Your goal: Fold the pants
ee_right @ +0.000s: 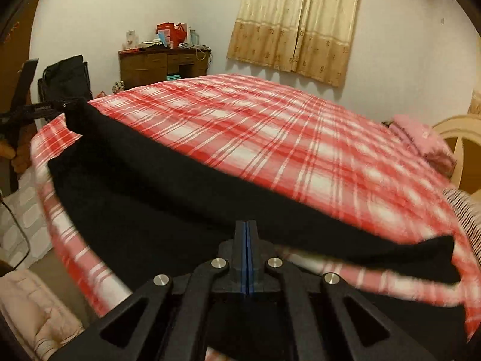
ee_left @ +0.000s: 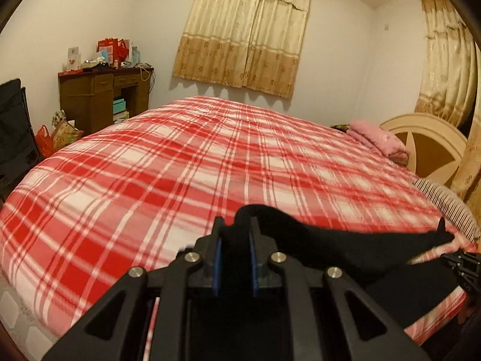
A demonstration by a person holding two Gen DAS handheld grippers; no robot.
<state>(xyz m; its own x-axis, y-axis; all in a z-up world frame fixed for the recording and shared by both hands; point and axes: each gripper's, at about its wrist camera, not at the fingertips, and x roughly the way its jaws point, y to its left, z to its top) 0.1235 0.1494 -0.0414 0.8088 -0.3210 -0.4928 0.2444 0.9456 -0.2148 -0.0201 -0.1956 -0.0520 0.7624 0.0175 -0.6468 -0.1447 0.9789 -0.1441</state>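
Black pants (ee_right: 150, 186) hang stretched over the near edge of a red plaid bed (ee_right: 270, 126). In the left wrist view my left gripper (ee_left: 237, 225) is shut on a thick bunch of the pants (ee_left: 330, 240), which rises between the blue pads. The cloth trails right toward my right gripper (ee_left: 463, 266) at the frame's edge. In the right wrist view my right gripper (ee_right: 246, 225) has its pads pressed together at the black cloth, seemingly pinching a thin layer. My left gripper (ee_right: 64, 105) holds the far left corner up. The loose right end droops onto the bed.
A brown desk (ee_left: 102, 99) piled with boxes stands by the far wall. Bags (ee_left: 57, 135) and a black chair (ee_left: 15, 126) are left of the bed. Pink bedding (ee_left: 375, 138) and a cream headboard (ee_left: 427, 144) are at the right. A hand (ee_right: 12, 153) shows at the left.
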